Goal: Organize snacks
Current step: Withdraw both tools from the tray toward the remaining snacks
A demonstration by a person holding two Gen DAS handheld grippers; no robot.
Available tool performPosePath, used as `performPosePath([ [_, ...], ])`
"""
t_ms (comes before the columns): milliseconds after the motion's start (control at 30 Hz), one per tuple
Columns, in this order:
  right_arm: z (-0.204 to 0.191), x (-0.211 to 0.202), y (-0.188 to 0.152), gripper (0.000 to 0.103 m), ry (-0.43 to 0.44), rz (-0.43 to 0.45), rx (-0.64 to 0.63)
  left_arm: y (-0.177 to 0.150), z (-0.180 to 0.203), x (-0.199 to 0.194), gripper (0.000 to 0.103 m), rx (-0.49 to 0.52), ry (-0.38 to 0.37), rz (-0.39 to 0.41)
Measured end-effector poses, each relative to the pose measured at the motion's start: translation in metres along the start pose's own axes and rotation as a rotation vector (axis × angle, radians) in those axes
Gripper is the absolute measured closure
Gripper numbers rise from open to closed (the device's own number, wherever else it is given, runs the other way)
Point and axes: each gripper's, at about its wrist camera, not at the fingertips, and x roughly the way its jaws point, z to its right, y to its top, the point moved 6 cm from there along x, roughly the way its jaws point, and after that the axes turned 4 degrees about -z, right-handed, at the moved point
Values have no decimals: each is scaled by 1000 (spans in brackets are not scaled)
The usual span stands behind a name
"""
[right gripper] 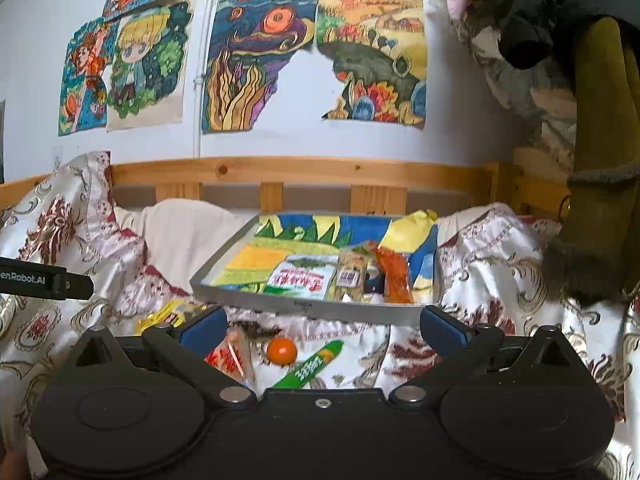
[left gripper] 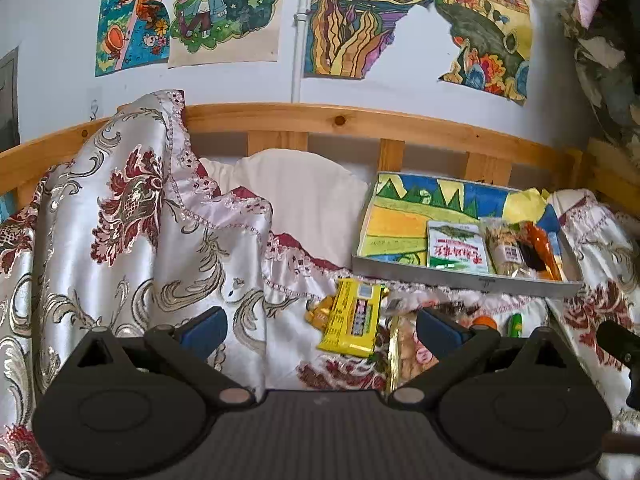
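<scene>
A grey tray [left gripper: 460, 278] [right gripper: 320, 310] with a colourful drawing lining it rests on the bed. Inside lie a white-and-red packet [left gripper: 458, 248] [right gripper: 302, 278], a clear nut bag [left gripper: 506, 248] [right gripper: 352, 274] and an orange packet [left gripper: 542, 246] [right gripper: 394, 276]. On the cloth in front lie a yellow snack bar [left gripper: 356, 322], a gold biscuit packet [left gripper: 408, 350], a small orange ball [right gripper: 282, 351], a green stick packet [right gripper: 310, 366] and a red-printed clear packet [right gripper: 230, 356]. My left gripper [left gripper: 320, 328] is open above the yellow bar. My right gripper [right gripper: 322, 326] is open above the ball.
A patterned satin cloth [left gripper: 120, 240] covers the bed and bunches high at the left. A wooden rail [left gripper: 340, 122] and a wall with drawings stand behind. A white pillow [left gripper: 304, 196] lies left of the tray. Dark clothing [right gripper: 600, 200] hangs at the right.
</scene>
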Motion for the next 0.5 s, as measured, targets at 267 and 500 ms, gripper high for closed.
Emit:
performPosePath([
  [267,-8,9,-14,1,22,-97,-4,-22,9,4,0,127,-10,-46],
  [500,-9,18,-21,1,29,-150,-1,-30,9,8,0,115,-20,-81],
])
